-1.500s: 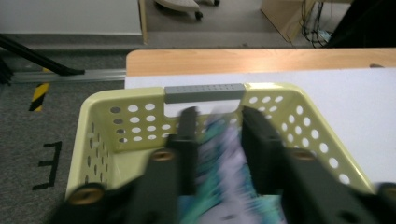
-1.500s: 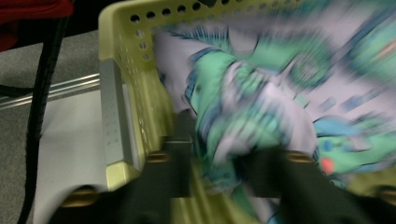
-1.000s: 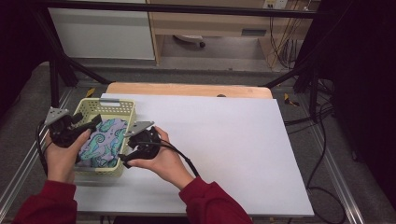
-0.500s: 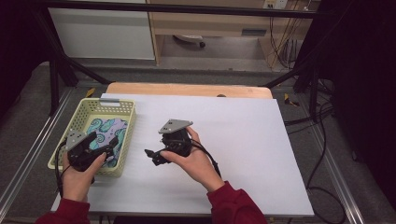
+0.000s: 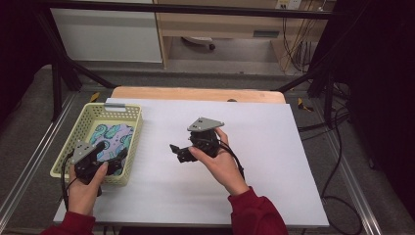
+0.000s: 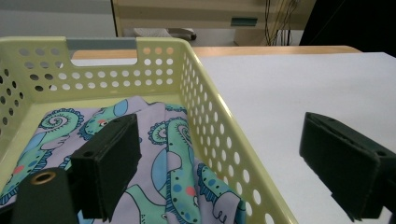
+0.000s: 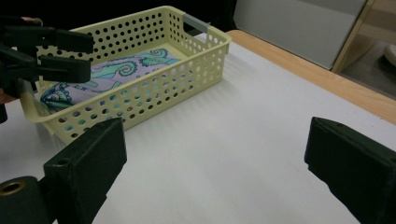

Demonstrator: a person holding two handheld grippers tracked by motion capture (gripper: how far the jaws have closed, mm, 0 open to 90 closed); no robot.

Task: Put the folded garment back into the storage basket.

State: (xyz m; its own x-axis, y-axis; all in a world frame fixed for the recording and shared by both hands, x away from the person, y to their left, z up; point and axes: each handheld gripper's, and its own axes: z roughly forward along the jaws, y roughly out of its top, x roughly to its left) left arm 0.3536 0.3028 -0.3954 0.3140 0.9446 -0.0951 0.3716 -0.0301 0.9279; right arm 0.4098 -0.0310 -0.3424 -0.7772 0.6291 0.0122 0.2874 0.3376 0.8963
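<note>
Your left gripper (image 5: pixel 108 154) sits over the near end of the yellow basket (image 5: pixel 128 142) and hides part of the swirly cloth (image 5: pixel 113 138) lying folded inside it; its jaws are spread wide, one inside the basket and one outside, holding nothing. Your right gripper (image 5: pixel 177 152) is over the white table (image 5: pixel 274 161), jaws also wide apart and empty. Since half a second ago, both have hardly moved.
</note>
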